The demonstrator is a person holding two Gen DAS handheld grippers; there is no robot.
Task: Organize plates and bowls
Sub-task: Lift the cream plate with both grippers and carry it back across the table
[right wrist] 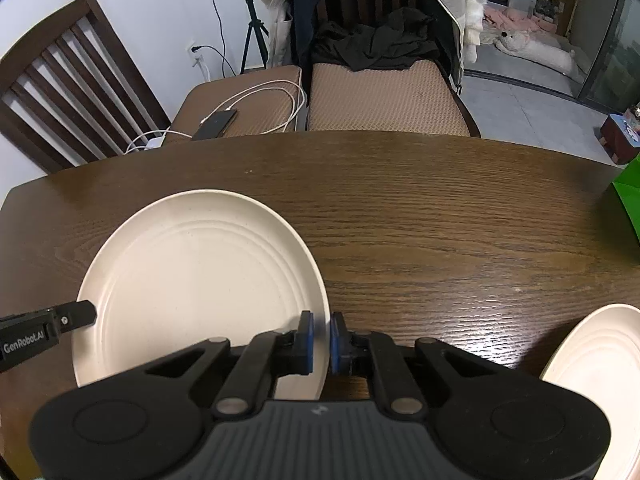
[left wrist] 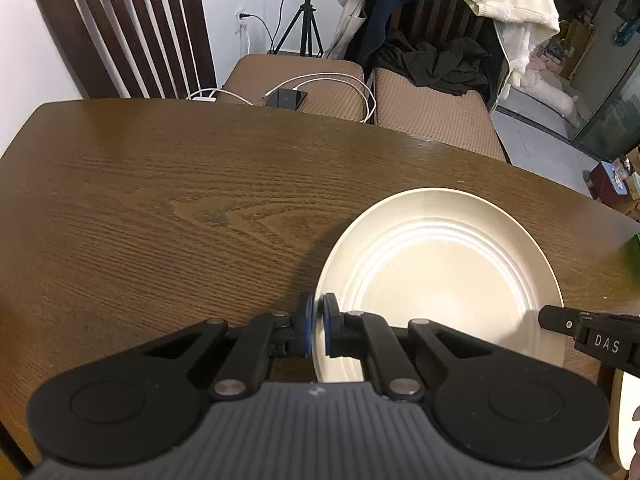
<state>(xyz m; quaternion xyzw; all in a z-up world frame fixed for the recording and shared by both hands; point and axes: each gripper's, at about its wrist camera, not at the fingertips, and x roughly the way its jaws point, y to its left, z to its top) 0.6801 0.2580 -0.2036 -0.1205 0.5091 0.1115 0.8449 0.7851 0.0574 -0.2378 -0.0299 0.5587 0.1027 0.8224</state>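
I have both grippers clamped on the same cream plate (left wrist: 436, 280), one on each side. In the left wrist view the left gripper (left wrist: 319, 328) pinches the plate's left rim at lower centre of the frame, blue pads tight against the thin edge. In the right wrist view the right gripper (right wrist: 321, 340) bites the plate's right rim, also at lower centre. The plate sits on the dark wooden table (right wrist: 440, 220), near the edge closest to me; I cannot tell whether it has left the surface yet.

I judge the plate to be light, stiff and smooth, probably a moulded material with ridged rings inside. The rim is thin and glossy, so it could slide between the pads if I tilt it; held on opposite sides it should ride level. The rim is the only real place to grip, and both holds look well seated.

A second plate (right wrist: 596, 380) of the same kind lies at the lower right of the right wrist view, well apart from the first, and looks like the natural stacking spot. Something green (right wrist: 628, 200) pokes in at the right edge. Beyond the table stand chairs (right wrist: 60, 92), a phone with a white cable (right wrist: 218, 122) on a cushioned seat, and draped clothes. The table between the plates lies bare, so nothing blocks the path.
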